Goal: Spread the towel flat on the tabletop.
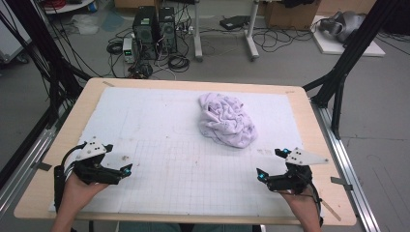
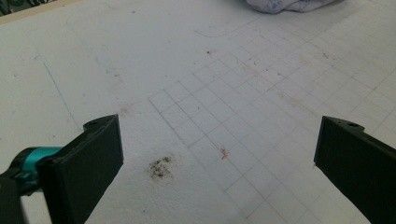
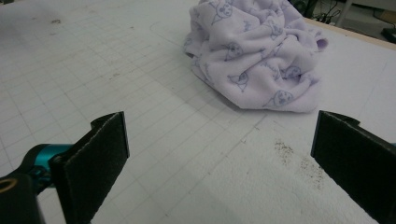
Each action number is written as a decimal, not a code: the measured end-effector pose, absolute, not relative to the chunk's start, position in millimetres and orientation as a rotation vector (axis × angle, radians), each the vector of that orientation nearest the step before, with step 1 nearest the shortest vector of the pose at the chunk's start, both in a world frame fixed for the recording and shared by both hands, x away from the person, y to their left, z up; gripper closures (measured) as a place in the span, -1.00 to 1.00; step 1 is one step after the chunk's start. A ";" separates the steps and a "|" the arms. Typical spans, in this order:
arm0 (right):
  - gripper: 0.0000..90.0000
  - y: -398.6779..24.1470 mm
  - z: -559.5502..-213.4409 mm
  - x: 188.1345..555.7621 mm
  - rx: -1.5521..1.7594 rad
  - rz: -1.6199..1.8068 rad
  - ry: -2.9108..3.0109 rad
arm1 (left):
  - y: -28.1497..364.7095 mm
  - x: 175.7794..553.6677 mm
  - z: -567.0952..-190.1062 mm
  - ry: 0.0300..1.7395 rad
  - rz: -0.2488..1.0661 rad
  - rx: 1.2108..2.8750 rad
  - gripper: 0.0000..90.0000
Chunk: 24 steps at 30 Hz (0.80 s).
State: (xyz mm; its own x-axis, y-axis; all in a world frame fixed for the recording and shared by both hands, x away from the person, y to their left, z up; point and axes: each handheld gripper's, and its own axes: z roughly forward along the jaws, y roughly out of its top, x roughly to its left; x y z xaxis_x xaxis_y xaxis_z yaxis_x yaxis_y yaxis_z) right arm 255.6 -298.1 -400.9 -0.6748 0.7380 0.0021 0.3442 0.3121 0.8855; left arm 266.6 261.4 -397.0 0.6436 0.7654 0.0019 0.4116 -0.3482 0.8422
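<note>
High view puts the crumpled lilac garment [image 1: 226, 119] right of centre in the frame's upper half, nearer the right hand-held gripper [image 1: 270, 164] at lower right than the left hand-held gripper [image 1: 118, 158]; both stand wide and empty.

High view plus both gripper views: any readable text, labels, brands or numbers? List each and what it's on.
None can be read.
Lilac cloth: printed with small cartoon faces, no letters that can be made out.
White mat: only a pencilled grid and stains, no numbers.
Computer towers on the floor behind the table: any badges are too small and blurred to read.
Left gripper and right gripper: no markings legible.
</note>
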 end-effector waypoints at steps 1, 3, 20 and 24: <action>-0.93 -298.4 -400.7 256.4 0.957 1.317 2.179 | 261.3 267.1 -396.9 0.920 0.506 1.982 -0.96; -0.93 -298.5 -400.3 257.2 0.960 1.319 2.181 | 260.7 268.2 -396.4 0.919 0.505 1.983 -0.96; -0.93 -295.5 -396.3 265.5 0.955 1.327 2.188 | 255.1 269.8 -390.1 0.899 0.499 2.011 -0.96; -0.93 -290.0 -393.2 272.2 0.940 1.323 2.201 | 252.4 270.8 -388.7 0.896 0.494 2.009 -0.96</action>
